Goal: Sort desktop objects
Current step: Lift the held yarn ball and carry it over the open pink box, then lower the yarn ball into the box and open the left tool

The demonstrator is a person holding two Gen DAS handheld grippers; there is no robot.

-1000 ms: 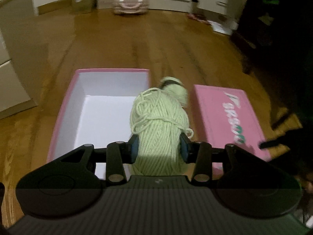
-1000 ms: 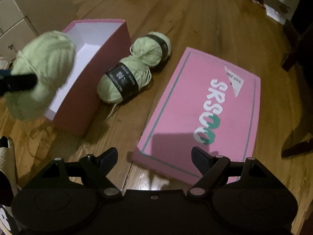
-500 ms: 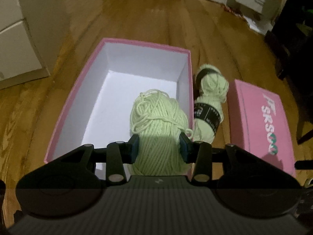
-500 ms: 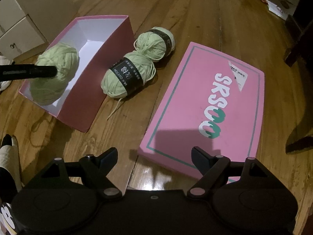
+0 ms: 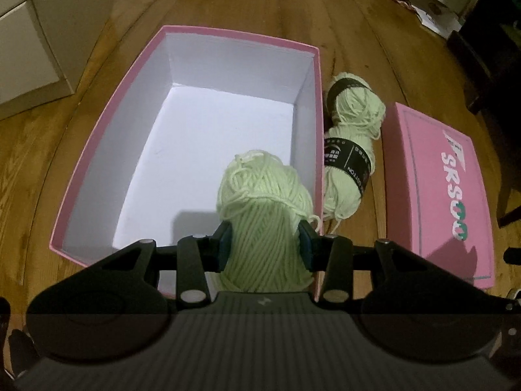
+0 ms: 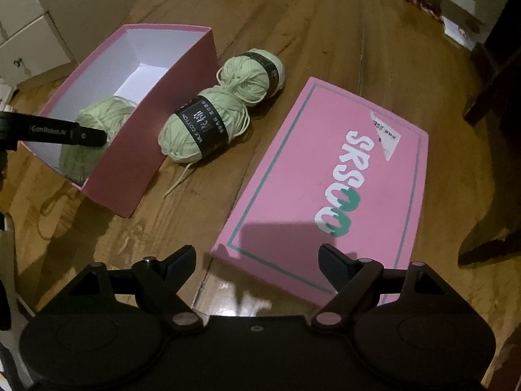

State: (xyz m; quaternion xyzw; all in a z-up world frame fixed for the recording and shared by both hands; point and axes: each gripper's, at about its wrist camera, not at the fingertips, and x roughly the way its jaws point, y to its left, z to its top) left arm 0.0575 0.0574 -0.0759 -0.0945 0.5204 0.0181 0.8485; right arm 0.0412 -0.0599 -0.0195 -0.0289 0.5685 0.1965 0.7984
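1. Pink box (image 5: 107, 150), open-topped with a white interior, sits on the wooden floor (image 5: 228, 9) and fills the centre-left of the left wrist view; in the right wrist view it (image 6: 156, 143) lies at upper left.
2. Pink lid (image 6: 325, 179), printed with white and green letters, lies flat at centre right of the right wrist view, apart from the box.
3. Left gripper (image 5: 265, 242), lower centre of its own view, has its jaws clamped on a pale green yarn ball (image 5: 263, 215), held inside the box near its right wall.
4. Right gripper (image 6: 257, 262), bottom of its view, has its jaws spread wide, holding nothing, above the lid's near edge.
5. Two banded yarn balls, the nearer (image 6: 203, 125) and the farther (image 6: 252, 73), lie touching on the floor between box and lid.
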